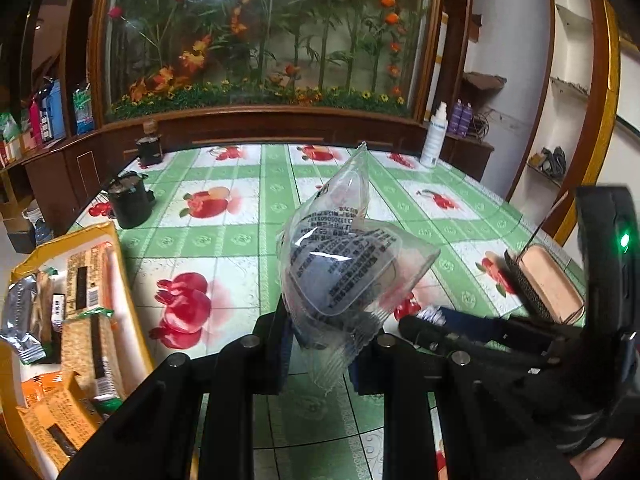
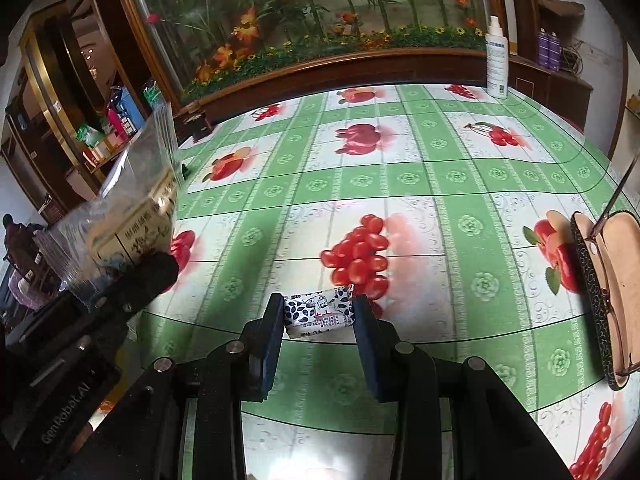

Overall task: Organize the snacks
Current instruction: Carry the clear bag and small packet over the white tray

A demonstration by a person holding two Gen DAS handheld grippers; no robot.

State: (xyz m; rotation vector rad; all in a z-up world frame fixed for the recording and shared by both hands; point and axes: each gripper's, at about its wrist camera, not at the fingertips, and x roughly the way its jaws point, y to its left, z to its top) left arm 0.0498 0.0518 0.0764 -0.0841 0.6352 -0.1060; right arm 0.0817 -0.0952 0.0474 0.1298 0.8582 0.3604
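My left gripper (image 1: 326, 344) is shut on a clear plastic snack packet (image 1: 340, 256) with black print and holds it above the table. The same packet shows at the left of the right wrist view (image 2: 120, 216). A yellow box (image 1: 120, 264) at the left holds several wrapped snacks (image 1: 92, 340). My right gripper (image 2: 318, 320) has its jaws around a small white candy with a blue leaf pattern (image 2: 318, 312) that lies on the tablecloth; both pads touch its ends. The right gripper also shows in the left wrist view (image 1: 432, 320).
The table has a green and white fruit-print cloth (image 2: 400, 184). An open glasses case with glasses (image 2: 604, 292) lies at the right. A white spray bottle (image 2: 497, 60) stands at the far edge. Two dark pots (image 1: 130, 204) stand at the left.
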